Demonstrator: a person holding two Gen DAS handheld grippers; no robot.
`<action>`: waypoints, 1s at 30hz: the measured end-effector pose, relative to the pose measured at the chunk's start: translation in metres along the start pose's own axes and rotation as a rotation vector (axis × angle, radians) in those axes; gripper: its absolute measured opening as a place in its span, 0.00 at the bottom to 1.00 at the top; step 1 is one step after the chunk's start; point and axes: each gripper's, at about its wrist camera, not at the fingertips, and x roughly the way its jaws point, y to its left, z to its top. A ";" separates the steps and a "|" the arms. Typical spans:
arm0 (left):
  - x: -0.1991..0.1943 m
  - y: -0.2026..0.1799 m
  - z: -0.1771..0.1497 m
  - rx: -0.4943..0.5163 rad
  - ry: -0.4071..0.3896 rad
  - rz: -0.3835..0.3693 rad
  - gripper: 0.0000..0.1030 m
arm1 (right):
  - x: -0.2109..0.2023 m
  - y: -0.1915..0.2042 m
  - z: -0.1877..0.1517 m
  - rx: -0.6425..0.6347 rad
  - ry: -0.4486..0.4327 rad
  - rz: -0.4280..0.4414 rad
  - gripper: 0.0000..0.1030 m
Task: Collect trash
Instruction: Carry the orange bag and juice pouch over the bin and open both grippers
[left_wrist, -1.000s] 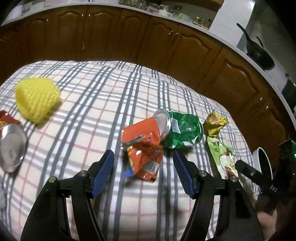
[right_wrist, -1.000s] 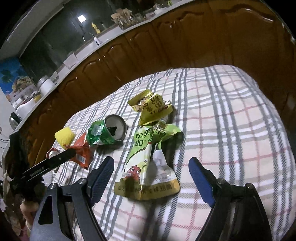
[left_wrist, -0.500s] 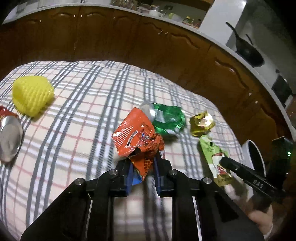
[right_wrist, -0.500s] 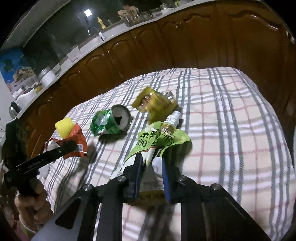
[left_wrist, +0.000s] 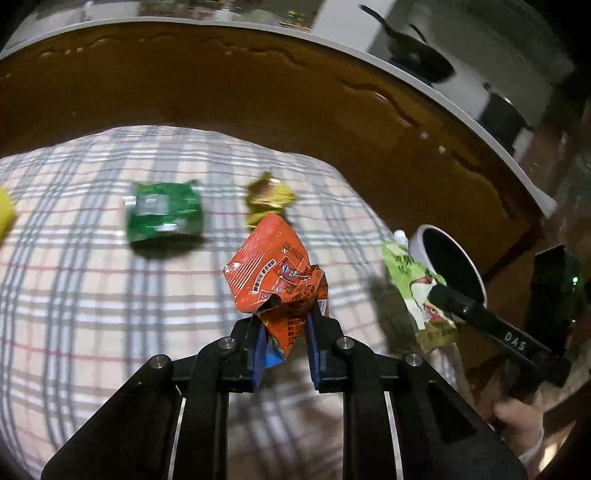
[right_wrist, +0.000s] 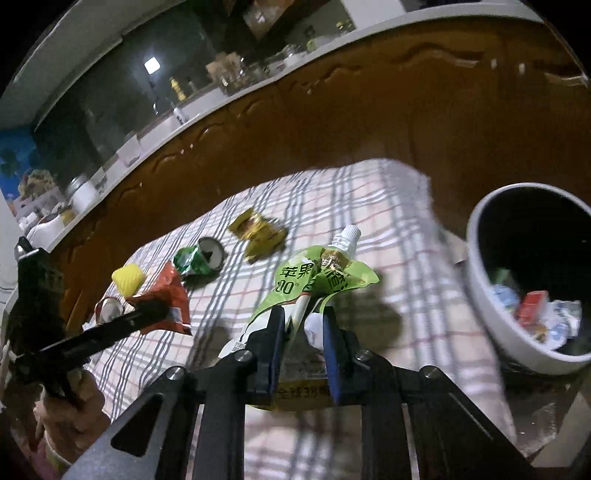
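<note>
Both claws have just closed on trash and lifted it clear of the checked tablecloth (left_wrist: 92, 295), so two pieces are now in the air at once, and I would judge the carry to the bin is the step in hand. A second ago each claw stood wide open over its piece lying flat on the table; now the bin (right_wrist: 484, 295), a grey round one standing just off the table's right edge with scraps already in its bottom, shows much larger in the right-hand view, which suggests both hands have swung toward it. The right claw (right_wrist: 303, 332) is clamped on the green fruit-puree pouch (right_wrist: 317, 280), which stands up out of the pads with its white spout on top, near the bin's rim but not yet over the opening. The left claw (left_wrist: 284, 343) is clamped on the crumpled orange snack wrapper (left_wrist: 277, 273), which sticks up from between the blue pads, above the cloth near the table's right edge, farther from the bin than the pouch. Left lying on the table are the crushed green can (left_wrist: 164, 212) and the yellow wrapper (left_wrist: 267, 197), toward the far edge.
</note>
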 end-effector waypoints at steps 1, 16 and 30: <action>0.003 -0.007 0.001 0.014 0.005 -0.013 0.16 | -0.006 -0.004 0.001 0.006 -0.011 -0.008 0.20; 0.043 -0.098 0.012 0.156 0.058 -0.130 0.16 | -0.071 -0.082 0.000 0.113 -0.121 -0.159 0.20; 0.074 -0.169 0.023 0.265 0.094 -0.191 0.16 | -0.091 -0.122 0.011 0.143 -0.162 -0.228 0.20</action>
